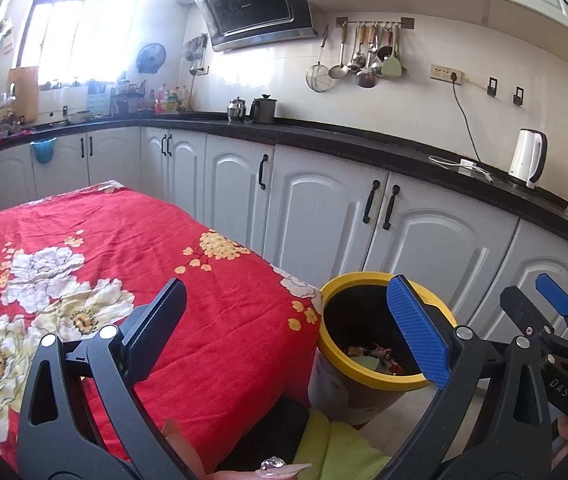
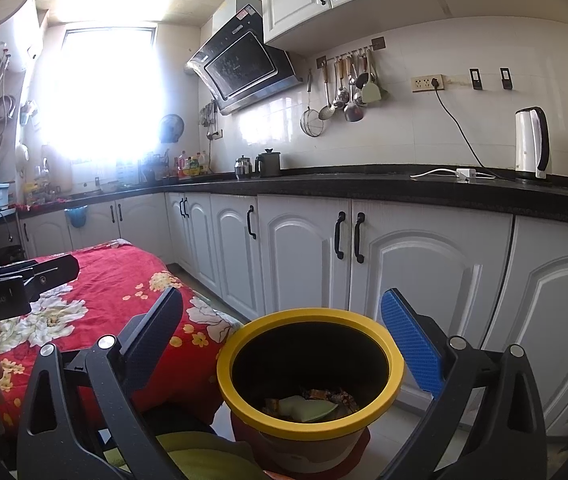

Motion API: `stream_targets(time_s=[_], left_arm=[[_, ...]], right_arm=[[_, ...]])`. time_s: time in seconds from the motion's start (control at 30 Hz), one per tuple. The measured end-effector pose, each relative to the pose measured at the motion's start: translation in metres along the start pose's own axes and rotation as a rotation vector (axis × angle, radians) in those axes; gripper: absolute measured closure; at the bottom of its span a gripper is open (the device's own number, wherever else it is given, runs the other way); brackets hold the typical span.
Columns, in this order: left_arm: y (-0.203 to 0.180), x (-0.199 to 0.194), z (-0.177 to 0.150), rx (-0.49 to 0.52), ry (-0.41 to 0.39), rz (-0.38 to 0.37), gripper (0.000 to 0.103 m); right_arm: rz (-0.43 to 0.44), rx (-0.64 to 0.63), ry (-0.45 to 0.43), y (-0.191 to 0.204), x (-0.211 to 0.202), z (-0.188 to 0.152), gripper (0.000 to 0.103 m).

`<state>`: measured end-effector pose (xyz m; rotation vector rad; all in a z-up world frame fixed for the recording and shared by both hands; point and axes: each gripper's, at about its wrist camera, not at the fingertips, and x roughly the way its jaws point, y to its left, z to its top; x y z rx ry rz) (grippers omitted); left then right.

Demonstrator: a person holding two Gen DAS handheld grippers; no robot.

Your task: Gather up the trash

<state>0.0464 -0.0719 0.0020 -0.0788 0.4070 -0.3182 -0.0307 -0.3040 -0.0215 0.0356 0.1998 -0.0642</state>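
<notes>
A round bin with a yellow rim (image 2: 308,426) stands on the floor beside the table; it also shows in the left wrist view (image 1: 364,374). Wrappers and a pale green scrap (image 2: 310,406) lie at its bottom. My right gripper (image 2: 288,344) is open and empty, held above the bin's mouth. My left gripper (image 1: 288,332) is open and empty, above the table's near right corner and the bin's left rim. The right gripper's fingers (image 1: 554,296) show at the right edge of the left wrist view.
A table with a red flowered cloth (image 1: 132,240) lies to the left of the bin. White cabinets (image 2: 424,272) under a black counter (image 2: 364,186) run behind. A white kettle (image 2: 532,144) and cables sit on the counter.
</notes>
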Motion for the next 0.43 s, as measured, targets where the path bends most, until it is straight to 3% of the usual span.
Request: stream_targets(time_s=[0.13, 0.2, 0.27, 0.37, 0.43], left_arm=[[0.006, 0.002, 0.001, -0.017, 0.03, 0.002, 0.011], [0.024, 0.001, 0.004, -0.059, 0.071, 0.003, 0.011], [0.054, -0.005, 0.006, -0.107, 0.108, 0.051, 0.011], [0.134, -0.025, 0.005, -0.187, 0.141, 0.242, 0.011], [0.198, -0.047, 0.0, -0.237, 0.143, 0.445, 0.011]], right_arm=[[0.009, -0.004, 0.012, 0.003, 0.003, 0.003, 0.006], [0.048, -0.015, 0.027, 0.014, 0.01, 0.008, 0.006], [0.112, -0.032, 0.036, 0.033, 0.019, 0.015, 0.006], [0.266, -0.088, 0.076, 0.091, 0.038, 0.028, 0.006], [0.454, -0.136, 0.157, 0.164, 0.058, 0.036, 0.006]])
